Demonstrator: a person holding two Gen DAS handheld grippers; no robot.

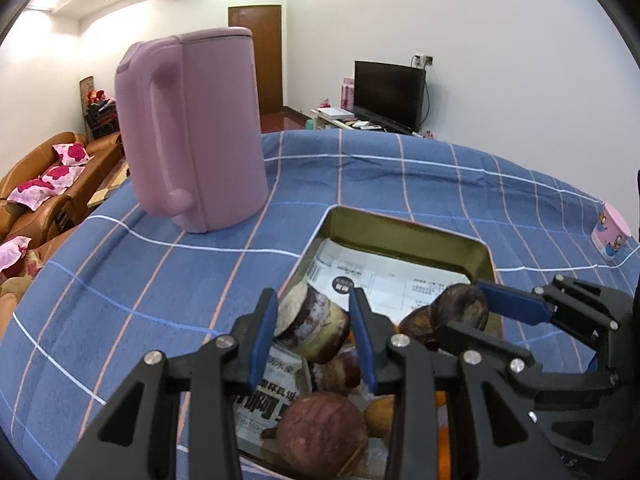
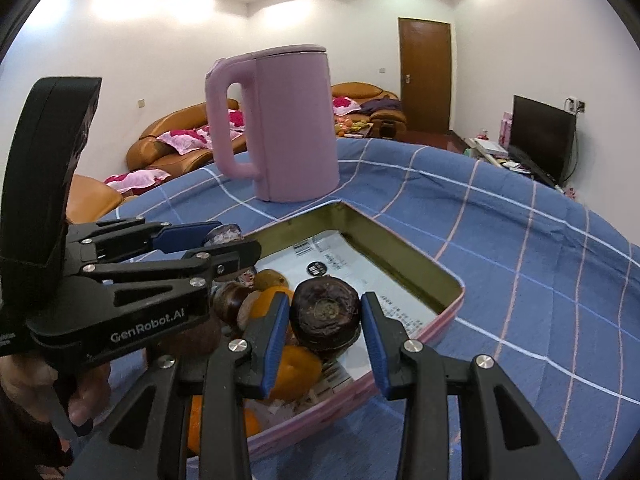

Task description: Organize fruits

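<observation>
A pink-walled tin tray [image 1: 404,236] [image 2: 404,272] lined with printed paper lies on the blue checked tablecloth. My left gripper [image 1: 314,334] is shut on a mouldy purple-and-cream fruit [image 1: 310,326] and holds it over the tray's near end; it also shows in the right wrist view [image 2: 224,240]. My right gripper [image 2: 326,320] is shut on a dark purple round fruit [image 2: 325,314], also over the tray; it shows in the left wrist view [image 1: 460,308]. Several other fruits, brownish [image 1: 320,436] and orange [image 2: 292,372], lie in the tray below the grippers.
A tall pink kettle [image 1: 192,128] [image 2: 276,120] stands on the cloth behind the tray. A pink printed cup [image 1: 610,236] sits at the table's right edge. Sofas, a television and a door are beyond the table.
</observation>
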